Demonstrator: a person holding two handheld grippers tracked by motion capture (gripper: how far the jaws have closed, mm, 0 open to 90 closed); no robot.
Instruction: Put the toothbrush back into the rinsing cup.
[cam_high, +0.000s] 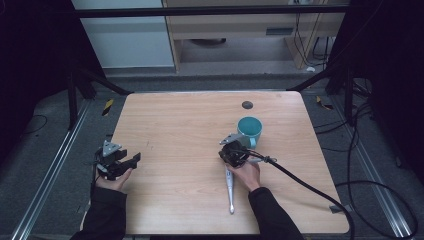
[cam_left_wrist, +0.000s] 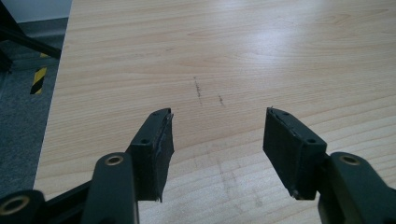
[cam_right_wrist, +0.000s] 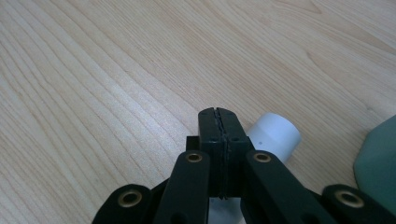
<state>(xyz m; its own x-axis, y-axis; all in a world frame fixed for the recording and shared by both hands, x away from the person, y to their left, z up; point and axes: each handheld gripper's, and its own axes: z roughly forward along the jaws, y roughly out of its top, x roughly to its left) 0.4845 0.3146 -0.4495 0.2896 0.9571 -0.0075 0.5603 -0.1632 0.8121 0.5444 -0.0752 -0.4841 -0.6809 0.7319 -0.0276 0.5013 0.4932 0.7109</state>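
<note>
A teal mug (cam_high: 249, 130) stands right of the table's middle, and its side shows at the right edge as mug (cam_right_wrist: 379, 163). My right gripper (cam_high: 228, 150) sits just in front of the mug and low over the table. In its own view, the right gripper (cam_right_wrist: 219, 116) has its jaws pressed flat together with nothing between them. A long white and grey tool (cam_high: 230, 190) lies on the wood, reaching from under that gripper toward the front edge. Its round white end (cam_right_wrist: 275, 135) pokes out beside the jaws. My left gripper (cam_high: 122, 162) rests at the table's left edge, and left gripper (cam_left_wrist: 217, 126) is open over bare wood.
The light wooden table (cam_high: 175, 125) has a small dark round spot (cam_high: 247, 104) near its far edge. A black cable (cam_high: 305, 185) trails from the right gripper off the front right corner. Grey floor and metal rails lie on both sides.
</note>
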